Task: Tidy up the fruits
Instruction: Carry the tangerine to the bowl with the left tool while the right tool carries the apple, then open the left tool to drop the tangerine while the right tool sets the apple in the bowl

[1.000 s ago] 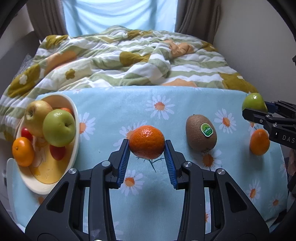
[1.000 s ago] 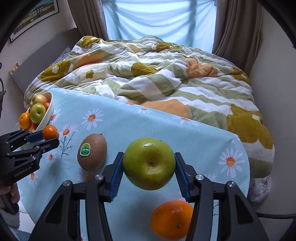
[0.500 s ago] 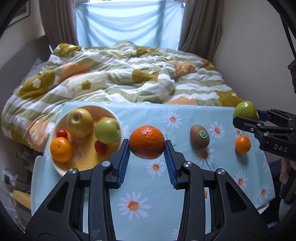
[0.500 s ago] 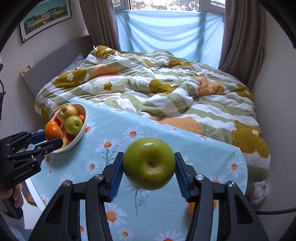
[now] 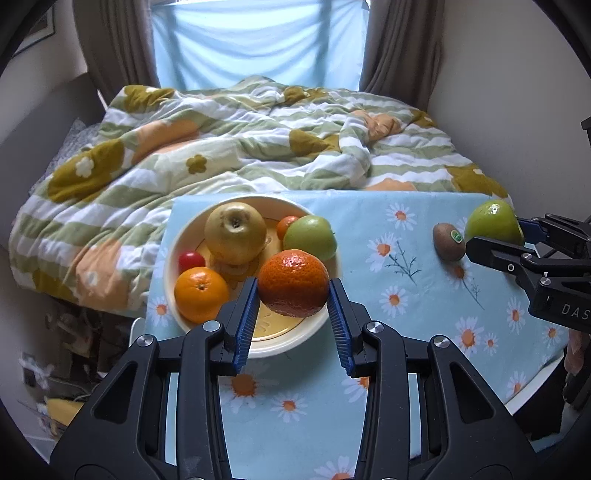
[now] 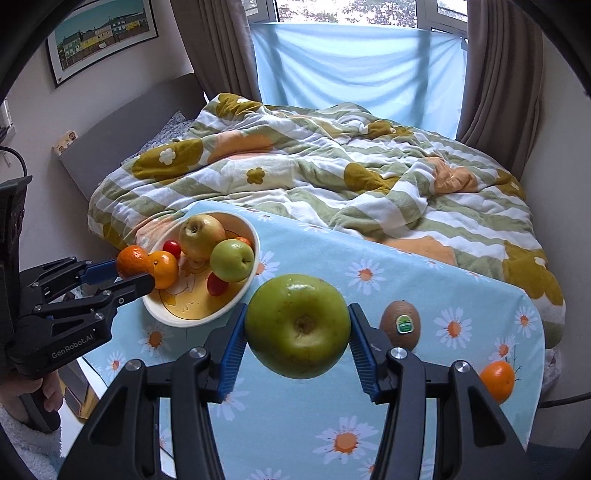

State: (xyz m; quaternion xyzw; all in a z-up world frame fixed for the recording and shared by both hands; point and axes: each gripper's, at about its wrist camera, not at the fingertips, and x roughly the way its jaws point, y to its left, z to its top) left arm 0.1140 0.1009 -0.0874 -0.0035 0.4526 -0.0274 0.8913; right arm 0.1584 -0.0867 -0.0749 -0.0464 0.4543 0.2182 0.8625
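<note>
Beside the bowl (image 6: 247, 291) of two apples, both grippers' fingers clamped fruit: left gripper (image 5: 293, 295) a mandarin (image 5: 293, 282), right gripper (image 6: 297, 338) a green apple (image 6: 297, 325).

We are in a home bedroom: a bed (image 6: 332, 177) with a rumpled floral duvet (image 5: 240, 155), curtains (image 6: 218, 48) at the window (image 6: 354, 7), a framed picture (image 6: 103, 35) on the wall.

My left gripper (image 5: 292, 295) clamps a mandarin (image 5: 293, 283) over the near rim of the bowl (image 5: 295, 338), while my right gripper (image 5: 517, 236) grips a green apple (image 5: 493, 221) just beside the kiwi (image 5: 448, 242).
</note>
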